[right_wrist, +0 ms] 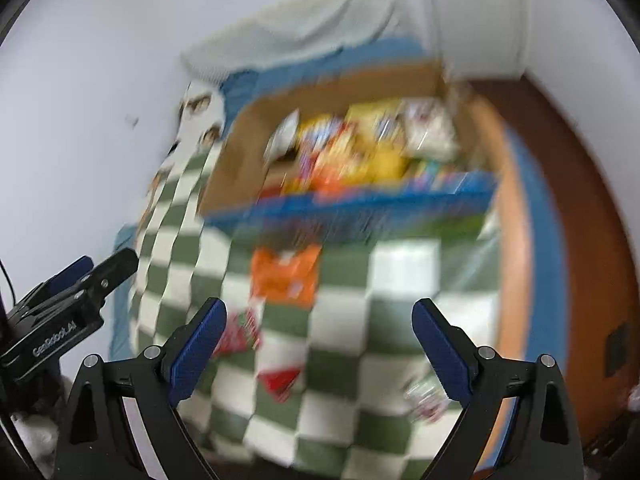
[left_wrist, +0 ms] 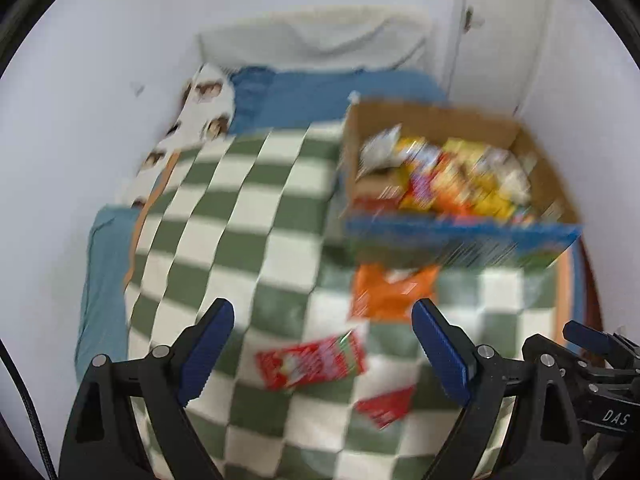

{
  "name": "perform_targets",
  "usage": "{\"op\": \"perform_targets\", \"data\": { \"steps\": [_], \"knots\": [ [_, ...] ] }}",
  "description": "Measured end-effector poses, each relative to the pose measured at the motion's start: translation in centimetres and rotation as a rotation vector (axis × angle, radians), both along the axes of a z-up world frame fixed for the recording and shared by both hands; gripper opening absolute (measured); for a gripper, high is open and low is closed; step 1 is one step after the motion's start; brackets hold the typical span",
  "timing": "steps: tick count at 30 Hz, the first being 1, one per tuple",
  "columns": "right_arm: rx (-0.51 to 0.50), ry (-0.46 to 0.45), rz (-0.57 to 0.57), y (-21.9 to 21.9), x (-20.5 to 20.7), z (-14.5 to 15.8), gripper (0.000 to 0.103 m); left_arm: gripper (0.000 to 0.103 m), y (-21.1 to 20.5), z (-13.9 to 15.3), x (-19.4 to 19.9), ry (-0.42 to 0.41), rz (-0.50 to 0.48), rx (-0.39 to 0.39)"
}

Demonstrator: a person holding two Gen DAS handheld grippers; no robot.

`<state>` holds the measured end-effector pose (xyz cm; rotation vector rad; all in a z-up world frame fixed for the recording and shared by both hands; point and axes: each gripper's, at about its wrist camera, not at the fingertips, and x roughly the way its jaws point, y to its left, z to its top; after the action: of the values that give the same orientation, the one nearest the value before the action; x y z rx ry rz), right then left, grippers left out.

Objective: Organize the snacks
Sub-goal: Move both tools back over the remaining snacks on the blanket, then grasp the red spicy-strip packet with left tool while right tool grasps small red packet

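A cardboard box [left_wrist: 472, 120] with a blue front holds several snack packs and sits on a green-and-white checked blanket [left_wrist: 240, 208]. It also shows in the right wrist view [right_wrist: 248, 152]. An orange pack [left_wrist: 394, 292] lies in front of the box, also in the right wrist view [right_wrist: 286, 276]. A red pack [left_wrist: 310, 362] and a smaller red pack [left_wrist: 384, 404] lie nearer. My left gripper [left_wrist: 322, 346] is open and empty above the red pack. My right gripper [right_wrist: 320, 344] is open and empty; a clear-wrapped pack [right_wrist: 426, 398] lies by its right finger. Both views are blurred.
The blanket covers a bed with a blue sheet [left_wrist: 328, 96] and a patterned pillow [left_wrist: 200, 100] against a white wall. A white door [left_wrist: 504, 32] stands at the back right. A brown floor [right_wrist: 580, 240] runs along the bed's right side.
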<state>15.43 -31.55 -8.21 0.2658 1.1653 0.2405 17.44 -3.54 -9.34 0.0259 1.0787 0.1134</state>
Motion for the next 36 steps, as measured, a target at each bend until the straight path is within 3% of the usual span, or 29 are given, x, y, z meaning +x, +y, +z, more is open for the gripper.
{"op": "perform_targets", "data": {
  "steps": [7, 11, 14, 16, 20, 24, 26, 28, 30, 32, 34, 36],
  "knots": [
    [0.135, 0.284, 0.071, 5.6, -1.1, -11.7, 0.094, 0.091, 2.8, -7.6, -1.3, 0.164, -0.016, 0.134],
    [0.173, 0.398, 0.071, 8.2, -2.3, -17.4, 0.080, 0.091, 2.8, -11.0, -1.3, 0.232, -0.103, 0.213],
    [0.187, 0.435, 0.045, 9.3, -2.5, -20.4, 0.054, 0.091, 2.2, -13.2, -0.9, 0.278, -0.194, 0.262],
    [0.150, 0.426, 0.047, 9.9, -2.5, -21.4, 0.038, 0.091, 1.6, -14.2, -0.5, 0.299, -0.261, 0.276],
    [0.094, 0.375, 0.046, 8.8, -3.2, -20.6, 0.038, 0.091, -0.6, -16.7, 0.3, 0.354, -0.440, 0.313],
    [0.046, 0.366, 0.031, 6.1, -3.7, -19.6, 0.038, 0.091, -3.5, -19.6, 0.8, 0.399, -0.636, 0.426],
    [0.035, 0.376, 0.023, 5.0, -3.3, -19.4, 0.038, 0.088, -4.1, -20.4, 1.4, 0.426, -0.670, 0.394],
    [0.023, 0.378, 0.023, 4.4, -3.2, -19.2, 0.038, 0.061, -3.8, -20.1, 2.2, 0.449, -0.625, 0.312],
    [0.013, 0.375, 0.030, 4.3, -3.1, -18.9, 0.038, 0.060, -2.8, -19.5, 3.2, 0.460, -0.521, 0.227],
    [-0.006, 0.358, 0.040, 4.5, -3.1, -18.3, 0.038, 0.060, -0.5, -18.7, 4.3, 0.467, -0.343, 0.127],
    [-0.048, 0.327, 0.062, 5.2, -2.9, -17.8, 0.038, 0.060, 2.7, -18.5, 5.0, 0.490, -0.139, -0.030],
    [-0.075, 0.307, 0.086, 5.9, -2.8, -17.5, 0.038, 0.060, 5.3, -19.0, 5.0, 0.516, 0.003, -0.164]
  ]
}}
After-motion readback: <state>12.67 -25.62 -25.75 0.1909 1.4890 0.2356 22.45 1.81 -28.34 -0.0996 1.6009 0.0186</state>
